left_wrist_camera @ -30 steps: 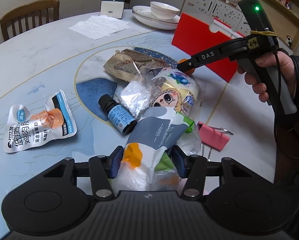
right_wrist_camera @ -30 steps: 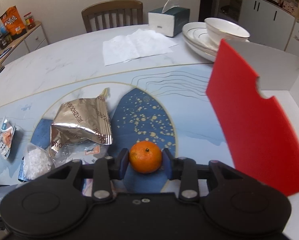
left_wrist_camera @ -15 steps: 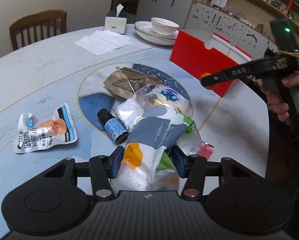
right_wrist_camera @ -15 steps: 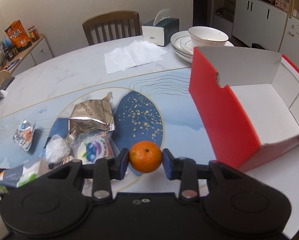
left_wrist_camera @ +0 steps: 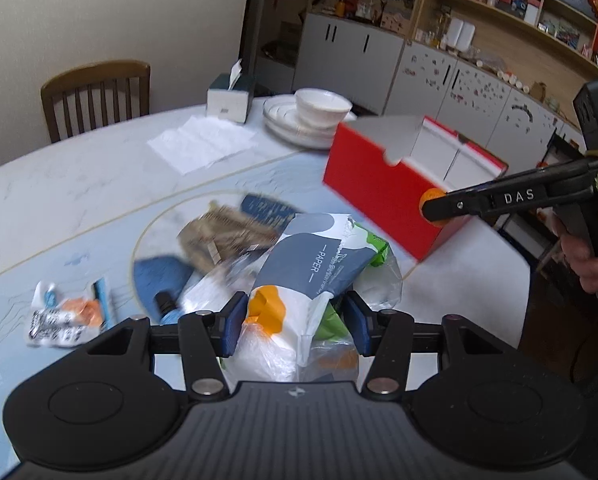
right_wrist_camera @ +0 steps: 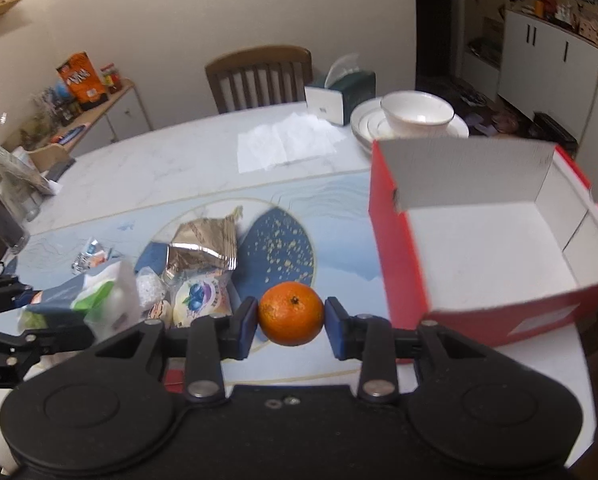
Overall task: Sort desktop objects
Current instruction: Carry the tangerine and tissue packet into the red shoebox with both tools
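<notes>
The right gripper (right_wrist_camera: 291,322) has its two blue pads (right_wrist_camera: 245,326) pressed against opposite sides of a small orange (right_wrist_camera: 291,314), which sits clear of the table, short of the near wall of the open red box (right_wrist_camera: 397,264). The contact is narrow on a round, smooth fruit, so a jolt or slight loosening of the squeeze could let it roll out and drop onto the patterned mat (right_wrist_camera: 339,216) instead of the white box floor. A low carry could also knock the fruit against the red wall, since from the left wrist view the orange (left_wrist_camera: 429,200) appears level with that wall rather than above its rim. The left gripper (left_wrist_camera: 295,320) is clamped on a soft tissue pack (left_wrist_camera: 311,268) wrapped in loose clear film, lifted above the clutter. The pads seem to bite into yielding plastic, so the pack could slide or sag out. Below it lie a foil snack bag (right_wrist_camera: 203,246), a small dark bottle (left_wrist_camera: 167,306) and a printed sachet (left_wrist_camera: 65,318); trailing film might drag or tip the bottle. Both loads look headed toward one box, so the two tools could collide if they converge on the opening together. The far plates and bowl (right_wrist_camera: 417,114) stand just behind the box, and a shove could push it into them.
</notes>
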`<state>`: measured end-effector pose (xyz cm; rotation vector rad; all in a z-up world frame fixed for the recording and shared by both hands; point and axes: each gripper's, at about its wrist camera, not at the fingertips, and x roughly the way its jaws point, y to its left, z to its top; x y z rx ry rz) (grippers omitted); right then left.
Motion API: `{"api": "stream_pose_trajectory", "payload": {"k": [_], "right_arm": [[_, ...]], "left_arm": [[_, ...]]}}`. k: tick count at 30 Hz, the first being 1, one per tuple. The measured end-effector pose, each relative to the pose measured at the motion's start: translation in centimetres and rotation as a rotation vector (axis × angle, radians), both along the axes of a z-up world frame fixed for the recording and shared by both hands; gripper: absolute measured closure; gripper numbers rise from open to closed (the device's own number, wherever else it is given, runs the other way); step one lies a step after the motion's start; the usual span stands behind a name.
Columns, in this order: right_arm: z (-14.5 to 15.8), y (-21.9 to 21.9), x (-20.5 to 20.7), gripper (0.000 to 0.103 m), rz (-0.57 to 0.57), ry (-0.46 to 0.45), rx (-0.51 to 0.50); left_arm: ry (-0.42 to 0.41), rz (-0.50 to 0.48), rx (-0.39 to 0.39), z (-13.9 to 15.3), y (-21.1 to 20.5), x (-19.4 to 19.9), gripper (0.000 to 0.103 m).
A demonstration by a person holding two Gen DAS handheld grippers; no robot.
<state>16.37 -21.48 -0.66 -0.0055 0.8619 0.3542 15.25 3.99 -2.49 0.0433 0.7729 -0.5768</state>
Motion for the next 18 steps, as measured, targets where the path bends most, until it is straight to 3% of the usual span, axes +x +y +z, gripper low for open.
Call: {"api": "stream_pose_trajectory", "payload": {"k": [7, 18], "right_arm": [[2.4, -4.5, 1.1, 0.068, 0.069, -0.040, 0.009], [2.7, -12.7, 3.5, 0.068, 0.058, -0.050, 0.011]], "left_arm": [[-0.032, 0.016, -0.020, 2.1, -6.2, 0.1, 0.052], [-0.044, 0.015, -0.013, 3.1, -16.1, 1.8, 0.052]]}}
